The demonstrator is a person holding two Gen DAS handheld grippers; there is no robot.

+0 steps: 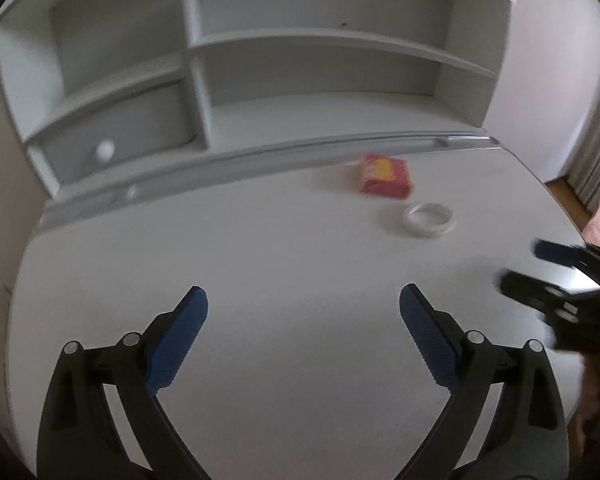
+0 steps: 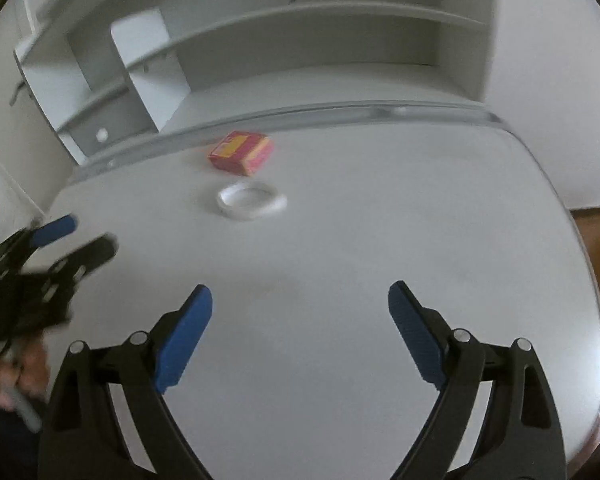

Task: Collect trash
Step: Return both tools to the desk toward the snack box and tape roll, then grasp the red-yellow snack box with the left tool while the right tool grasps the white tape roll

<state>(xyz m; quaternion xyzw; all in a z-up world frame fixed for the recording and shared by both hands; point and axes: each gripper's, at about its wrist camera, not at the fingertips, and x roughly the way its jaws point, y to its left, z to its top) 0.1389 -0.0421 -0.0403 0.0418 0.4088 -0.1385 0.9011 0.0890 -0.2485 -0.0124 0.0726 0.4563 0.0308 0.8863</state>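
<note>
A small red and yellow box (image 1: 385,175) lies on the white desk (image 1: 260,256) near its back edge, and it shows in the right wrist view (image 2: 241,152) too. A white tape ring (image 1: 430,219) lies just in front of it, also in the right wrist view (image 2: 250,199). My left gripper (image 1: 303,300) is open and empty above the desk's near middle. My right gripper (image 2: 300,296) is open and empty too, well short of the ring. Each gripper shows blurred at the edge of the other's view: the right one (image 1: 528,268) and the left one (image 2: 88,236).
A white hutch with open shelves (image 1: 300,68) and a small drawer with a round knob (image 1: 105,151) stands along the back of the desk. A metal rail (image 1: 260,156) runs along the hutch's front. Wooden floor (image 1: 564,196) lies past the desk's right edge.
</note>
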